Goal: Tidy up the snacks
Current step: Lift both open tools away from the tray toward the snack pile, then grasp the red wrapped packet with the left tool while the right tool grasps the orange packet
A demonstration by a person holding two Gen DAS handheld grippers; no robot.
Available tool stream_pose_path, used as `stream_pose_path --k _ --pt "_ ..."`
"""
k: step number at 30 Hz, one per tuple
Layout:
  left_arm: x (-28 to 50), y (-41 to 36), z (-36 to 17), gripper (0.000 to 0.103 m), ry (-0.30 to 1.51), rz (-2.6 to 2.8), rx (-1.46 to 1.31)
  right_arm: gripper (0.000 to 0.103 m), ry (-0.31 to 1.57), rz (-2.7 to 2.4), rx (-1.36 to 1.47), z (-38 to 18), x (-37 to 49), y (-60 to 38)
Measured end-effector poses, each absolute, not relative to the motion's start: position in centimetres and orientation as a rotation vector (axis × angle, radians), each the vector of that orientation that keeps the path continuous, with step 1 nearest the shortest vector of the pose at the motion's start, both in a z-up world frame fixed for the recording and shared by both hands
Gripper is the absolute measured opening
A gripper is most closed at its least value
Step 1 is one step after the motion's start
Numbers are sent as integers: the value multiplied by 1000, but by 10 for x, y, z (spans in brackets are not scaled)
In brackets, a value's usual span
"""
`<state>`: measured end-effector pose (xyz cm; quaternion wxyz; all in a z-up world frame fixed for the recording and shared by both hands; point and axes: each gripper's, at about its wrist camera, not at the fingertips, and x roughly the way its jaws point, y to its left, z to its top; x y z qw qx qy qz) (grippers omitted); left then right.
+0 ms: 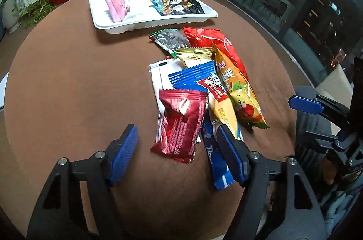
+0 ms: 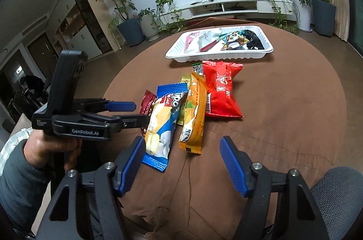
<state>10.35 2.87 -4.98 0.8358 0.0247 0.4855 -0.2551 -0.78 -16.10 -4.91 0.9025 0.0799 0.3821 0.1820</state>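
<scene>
A pile of snack packets lies on the round brown table. In the left wrist view my left gripper is open, its fingers either side of a dark red packet. Beside it lie a blue Tipo packet, a yellow-orange packet, a red bag, a gold packet and a sunflower-seed packet. A white tray at the far side holds a pink packet and a panda packet. My right gripper is open and empty, hovering near the table's front edge, short of the blue Tipo packet.
The left gripper and the hand holding it show at the left of the right wrist view. A grey chair sits at the lower right. Potted plants, a TV unit and a wall TV stand beyond the table.
</scene>
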Motion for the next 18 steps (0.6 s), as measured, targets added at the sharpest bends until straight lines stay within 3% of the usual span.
stream_pose_path --k 2,8,11,14,18 --pt "108 26 -51 70 1037 -532 76 72 797 374 169 -51 -7 -162" --pt "116 21 -62 49 1094 -546 101 71 812 374 177 -56 -5 -163" --pt "120 19 -65 49 1108 -549 97 71 817 377 177 -57 -5 -162" --pt "121 20 -66 33 1106 -538 86 71 816 377 177 -58 -5 -162" --pt "122 21 -66 31 1099 -531 77 71 818 372 175 -59 -4 -163"
